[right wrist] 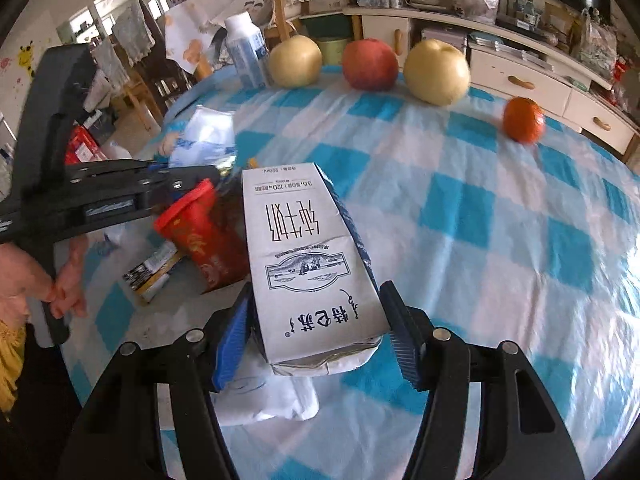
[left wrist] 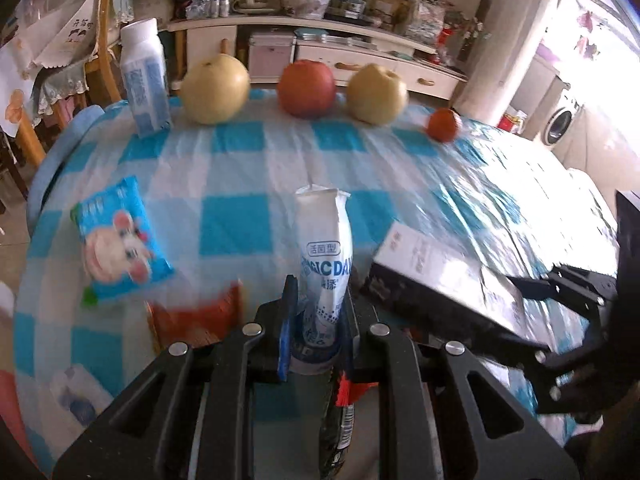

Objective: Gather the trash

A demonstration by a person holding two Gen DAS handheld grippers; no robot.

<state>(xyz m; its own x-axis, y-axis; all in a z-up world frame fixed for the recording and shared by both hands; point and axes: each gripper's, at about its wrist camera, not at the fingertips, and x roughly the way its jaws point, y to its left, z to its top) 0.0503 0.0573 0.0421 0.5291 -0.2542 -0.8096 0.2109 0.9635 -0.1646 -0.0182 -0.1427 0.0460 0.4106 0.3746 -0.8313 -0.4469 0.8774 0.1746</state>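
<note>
Two grippers loaded: left gripper (left wrist: 316,312) clamping upright yogurt bottle (left wrist: 325,248) at lower centre, right gripper (right wrist: 316,328) jaws hugging milk carton (right wrist: 304,256), long axis pointing away up-frame.

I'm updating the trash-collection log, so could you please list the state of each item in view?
Left gripper: shut on yogurt bottle, upright.
Right gripper: shut on milk carton, lying flat.
Red cup: tipped over.
Snack packet: lying flat.
Blue-white carton: standing.
</note>
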